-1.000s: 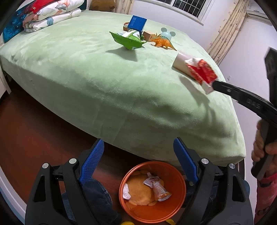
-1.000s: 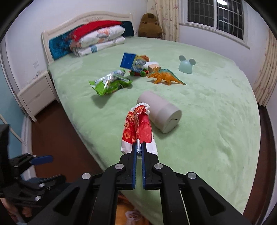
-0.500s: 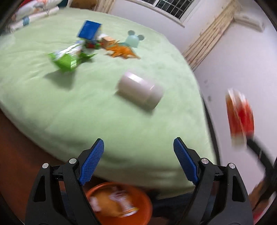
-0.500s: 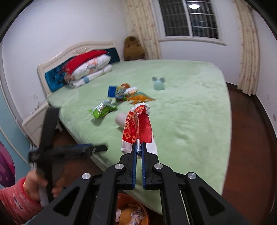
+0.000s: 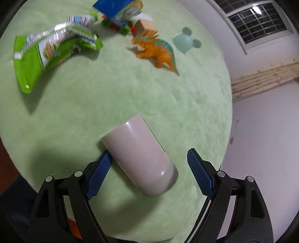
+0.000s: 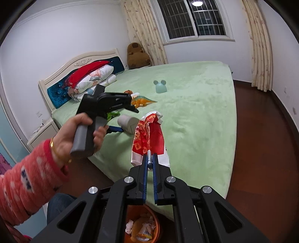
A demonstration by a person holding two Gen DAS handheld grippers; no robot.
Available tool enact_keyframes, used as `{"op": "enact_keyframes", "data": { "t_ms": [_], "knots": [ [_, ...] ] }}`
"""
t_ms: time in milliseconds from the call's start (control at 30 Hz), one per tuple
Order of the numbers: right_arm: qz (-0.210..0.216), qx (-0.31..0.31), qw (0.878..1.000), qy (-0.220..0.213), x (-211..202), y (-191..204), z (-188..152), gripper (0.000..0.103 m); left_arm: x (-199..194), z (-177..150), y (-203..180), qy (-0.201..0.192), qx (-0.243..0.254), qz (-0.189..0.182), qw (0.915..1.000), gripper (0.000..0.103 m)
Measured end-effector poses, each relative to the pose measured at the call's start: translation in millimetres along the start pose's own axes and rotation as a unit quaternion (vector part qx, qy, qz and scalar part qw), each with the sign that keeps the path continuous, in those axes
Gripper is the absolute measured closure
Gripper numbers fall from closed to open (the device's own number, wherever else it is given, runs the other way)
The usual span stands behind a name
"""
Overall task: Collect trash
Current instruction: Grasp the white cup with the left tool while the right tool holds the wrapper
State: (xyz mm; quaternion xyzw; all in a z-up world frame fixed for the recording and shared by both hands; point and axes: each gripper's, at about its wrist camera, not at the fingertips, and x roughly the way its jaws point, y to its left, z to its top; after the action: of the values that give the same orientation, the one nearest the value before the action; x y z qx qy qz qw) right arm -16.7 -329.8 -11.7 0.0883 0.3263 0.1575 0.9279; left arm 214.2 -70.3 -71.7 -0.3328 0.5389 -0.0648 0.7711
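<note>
**Two grippers, one wrapper held, one cup in the gap**

Quick count of what's on the bed (image 5: 115,97): one cup (image 5: 139,155), one green snack bag (image 5: 54,50), one orange dinosaur (image 5: 157,50), one mint mouse-eared thing (image 5: 185,43), one wooden block (image 5: 144,28), and one toy car (image 5: 119,26) with a blue pack (image 5: 119,8) on top of it. The bag and the toys sit in a loose cluster farther up the bed, well apart from the cup.

The left hand-held gripper (image 5: 147,168) is spread wide, holding nothing. The cup lies on its side between the two blue pads; the left pad (image 5: 99,173) is touching or just beside the cup's wall, and the right pad (image 5: 200,173) is clear of it.

The right hand-held gripper (image 6: 149,166) is pinched nearly closed on one red-and-white wrapper (image 6: 149,138), which sticks up from the tips in the air off the side of the bed. From that camera you also see the left hand (image 6: 78,134) in a pink sleeve on its gripper's handle.

One orange bin (image 6: 143,224) sits on the floor below the right gripper, with a few bits of trash already in it. Pillows (image 6: 91,76) are stacked at the headboard, with one brown plush (image 6: 137,56) in the corner.
</note>
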Motion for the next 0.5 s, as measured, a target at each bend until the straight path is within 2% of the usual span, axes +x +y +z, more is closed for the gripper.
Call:
{"op": "enact_keyframes", "data": {
  "t_ms": [67,100,133,400,500],
  "knots": [
    [-0.001,0.0,1.0,0.002,-0.5,-2.0,-5.1,0.098,5.2,0.1,-1.2,-0.002,0.004,0.014,0.9999,0.027],
    [-0.002,0.001,1.0,0.003,-0.7,-2.6,-6.7,0.098,6.3,0.5,-1.0,-0.004,0.006,0.022,0.9997,0.039],
    [-0.001,0.002,1.0,0.003,-0.8,-3.1,-8.5,0.098,6.9,0.2,-1.2,-0.005,0.008,0.026,0.9996,0.043],
    [0.008,0.006,1.0,0.011,2.8,0.9,-15.1,0.098,-4.2,-5.2,-5.9,-0.02,0.052,0.027,0.998,0.045],
    [0.009,0.004,1.0,0.011,3.3,4.4,-14.8,0.098,-13.3,-6.6,-13.3,-0.038,0.082,0.03,0.9955,0.05]
  ]
}}
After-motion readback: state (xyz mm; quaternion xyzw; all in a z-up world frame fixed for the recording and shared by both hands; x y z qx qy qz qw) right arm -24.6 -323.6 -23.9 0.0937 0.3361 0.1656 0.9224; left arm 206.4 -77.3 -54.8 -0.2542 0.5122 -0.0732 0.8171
